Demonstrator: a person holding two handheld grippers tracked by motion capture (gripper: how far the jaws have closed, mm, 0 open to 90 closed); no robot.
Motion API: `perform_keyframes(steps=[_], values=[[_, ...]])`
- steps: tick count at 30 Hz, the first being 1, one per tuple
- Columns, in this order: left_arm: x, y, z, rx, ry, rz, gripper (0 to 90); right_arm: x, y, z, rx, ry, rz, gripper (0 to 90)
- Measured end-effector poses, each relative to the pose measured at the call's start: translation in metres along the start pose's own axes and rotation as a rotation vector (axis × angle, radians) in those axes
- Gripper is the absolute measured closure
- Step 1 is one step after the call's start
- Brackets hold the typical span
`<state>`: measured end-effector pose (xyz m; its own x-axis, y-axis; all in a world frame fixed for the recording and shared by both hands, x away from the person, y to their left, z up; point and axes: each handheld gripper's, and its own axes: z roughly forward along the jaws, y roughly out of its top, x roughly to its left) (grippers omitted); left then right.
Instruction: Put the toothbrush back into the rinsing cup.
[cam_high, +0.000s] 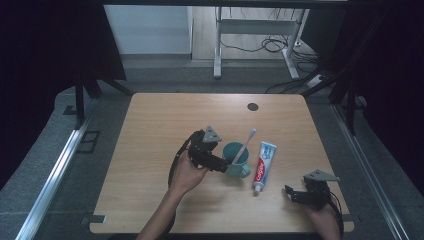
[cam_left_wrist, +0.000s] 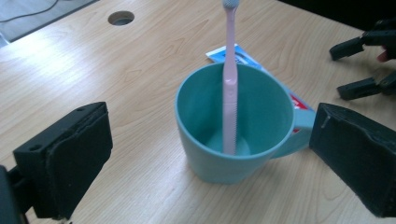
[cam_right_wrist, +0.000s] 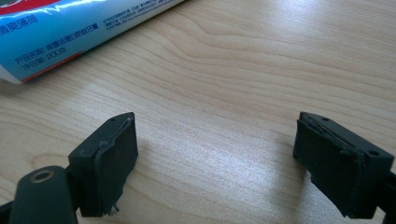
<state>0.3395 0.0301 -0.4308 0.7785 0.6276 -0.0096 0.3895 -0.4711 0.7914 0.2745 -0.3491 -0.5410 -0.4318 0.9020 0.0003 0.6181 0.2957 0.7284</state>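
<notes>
I see a teal mug (cam_left_wrist: 236, 126) with a handle, standing upright near the middle of the wooden surface (cam_high: 165, 120), a pink toothbrush (cam_left_wrist: 229, 88) standing in it, bristles up. My left tongs (cam_left_wrist: 205, 154) are spread wide on either side of the mug, not touching it. My right tongs (cam_right_wrist: 229, 163), also spread and holding nothing, rest near the right edge. The right gripper view reveals printed text on the toothpaste tube (cam_right_wrist: 79, 32); the high view shows this tube lying just right of the mug.
</notes>
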Motion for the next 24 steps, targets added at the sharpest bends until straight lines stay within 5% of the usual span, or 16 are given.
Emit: perform_keyframes(steps=[24], values=[[0.019, -0.033, -0.016, 0.017, 0.023, -0.055, 0.0, 0.000, 0.000, 0.000, 0.001, 0.000, 0.001, 13.5]])
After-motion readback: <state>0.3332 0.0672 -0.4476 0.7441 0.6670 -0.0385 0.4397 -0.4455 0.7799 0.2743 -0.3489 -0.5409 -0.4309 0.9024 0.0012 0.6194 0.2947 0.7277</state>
